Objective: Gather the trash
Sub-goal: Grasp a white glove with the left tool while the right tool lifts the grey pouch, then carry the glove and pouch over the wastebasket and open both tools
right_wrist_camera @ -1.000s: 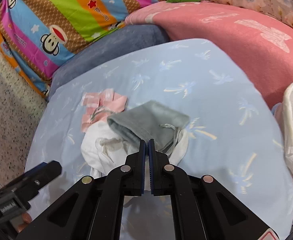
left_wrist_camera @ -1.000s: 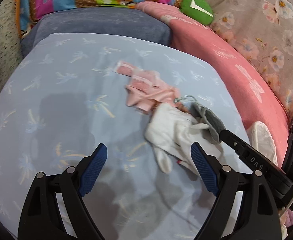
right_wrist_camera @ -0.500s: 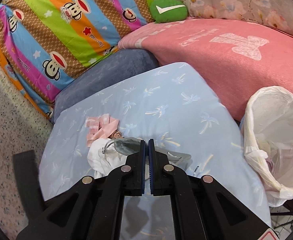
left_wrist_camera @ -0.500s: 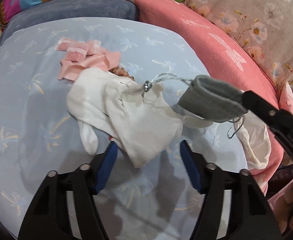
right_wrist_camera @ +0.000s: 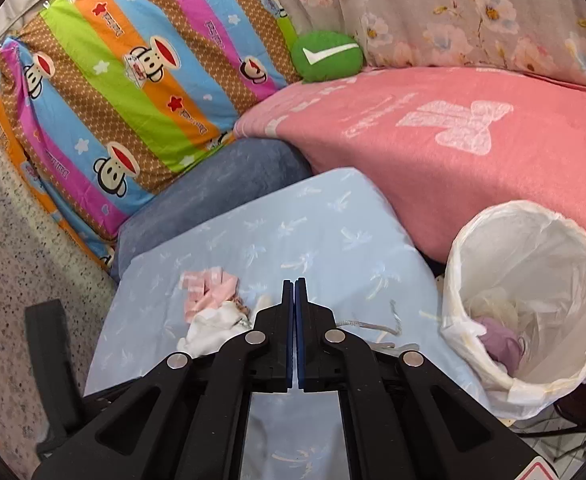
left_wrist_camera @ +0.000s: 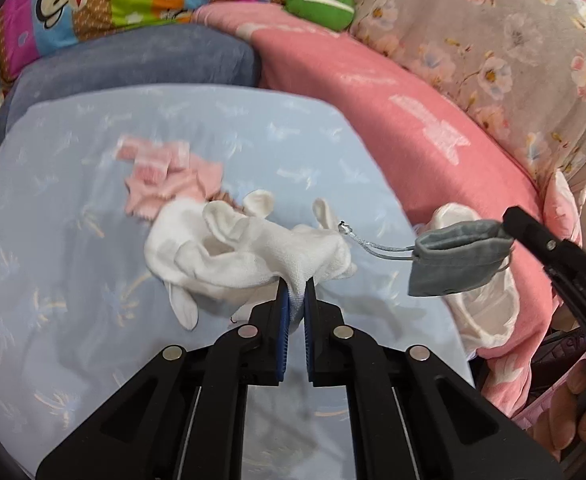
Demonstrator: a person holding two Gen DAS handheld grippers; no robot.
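Note:
My left gripper (left_wrist_camera: 296, 290) is shut on a white cloth glove (left_wrist_camera: 249, 256) lying on the light blue cushion (left_wrist_camera: 73, 300). Pink paper scraps (left_wrist_camera: 165, 178) lie just beyond the glove. My right gripper (right_wrist_camera: 295, 292) is shut on a grey drawstring pouch (left_wrist_camera: 457, 258), which hangs in the air to the right of the glove, over the cushion's right edge; in the right wrist view only its cord (right_wrist_camera: 369, 326) shows. A bin lined with a white bag (right_wrist_camera: 529, 312) stands to the right of the cushion with some trash inside.
A pink blanket (right_wrist_camera: 453, 140) lies behind the bin. A blue-grey pillow (right_wrist_camera: 213, 188), a striped monkey-print pillow (right_wrist_camera: 125, 80) and a green round cushion (right_wrist_camera: 327, 56) sit at the back. Speckled floor (right_wrist_camera: 9, 280) is on the left.
My left gripper has closed on the white glove. My right gripper has lifted the grey pouch off the pile and carried it right toward the bin.

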